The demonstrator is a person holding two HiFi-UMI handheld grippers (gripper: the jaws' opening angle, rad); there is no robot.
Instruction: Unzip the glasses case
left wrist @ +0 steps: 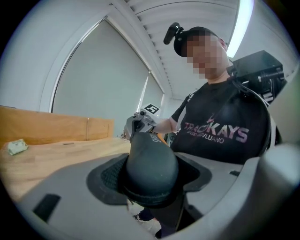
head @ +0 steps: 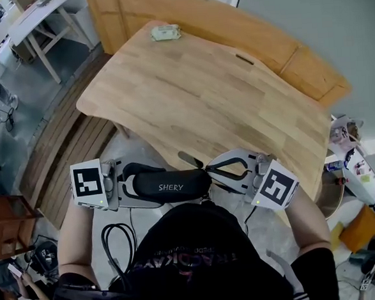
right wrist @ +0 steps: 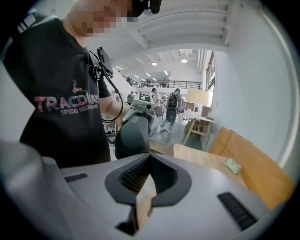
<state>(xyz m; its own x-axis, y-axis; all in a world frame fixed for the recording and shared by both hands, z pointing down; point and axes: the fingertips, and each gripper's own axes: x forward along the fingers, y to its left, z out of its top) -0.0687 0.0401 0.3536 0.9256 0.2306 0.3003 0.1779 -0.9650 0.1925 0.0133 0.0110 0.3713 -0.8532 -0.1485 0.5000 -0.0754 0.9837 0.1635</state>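
- The glasses case (head: 170, 182) is a dark, oblong, rounded shell with the white word "SHERY" on its side. It lies level in the air in front of the person's chest, just off the near edge of the tabletop (head: 203, 100).
- The left tool (head: 137, 185) has its jaws spread wide and clamped around the case's left end, with the pads pressing on the shell.
- The right tool (head: 208, 173) has its jaws pressed together at the case's right end. I cannot tell whether a zipper tab sits between the tips.
- The tabletop is light wood planks with rounded corners. A small pale object (head: 165, 32) rests near its far edge, well apart from the case.
- A wooden bench (head: 197, 17) runs behind it along a pale grey wall.
- Below lie a grey floor, wooden slats at the left and a looped black cable (head: 117, 241).
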